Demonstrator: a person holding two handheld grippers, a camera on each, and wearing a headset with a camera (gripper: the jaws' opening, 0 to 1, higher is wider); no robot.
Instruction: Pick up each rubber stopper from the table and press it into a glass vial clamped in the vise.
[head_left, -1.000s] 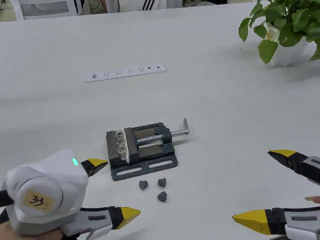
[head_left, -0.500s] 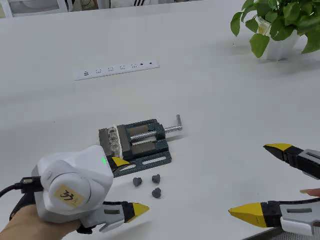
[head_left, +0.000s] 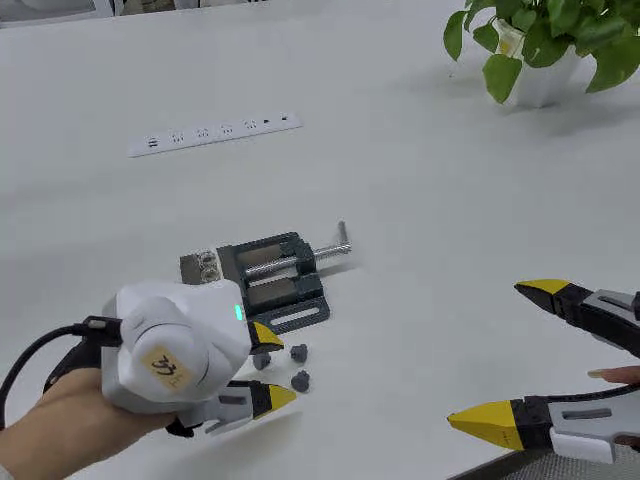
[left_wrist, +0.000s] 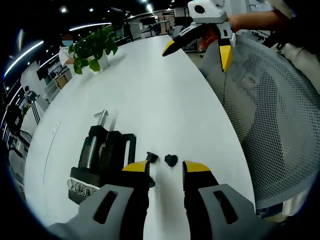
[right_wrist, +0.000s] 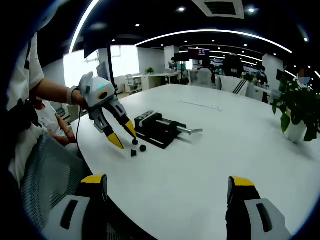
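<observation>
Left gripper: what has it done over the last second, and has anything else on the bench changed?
The left gripper has moved forward to the three rubber stoppers. Its open jaw tips are now right at the nearest one, with nothing gripped yet. The stoppers lie on the table in front of the vise as before, and the right gripper stays open at the near right.

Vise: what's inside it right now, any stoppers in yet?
A row of vials stands clamped in the vise, at the end away from the handle. Their mouths look open, none stoppered. Their bodies are hidden between the jaws.
</observation>
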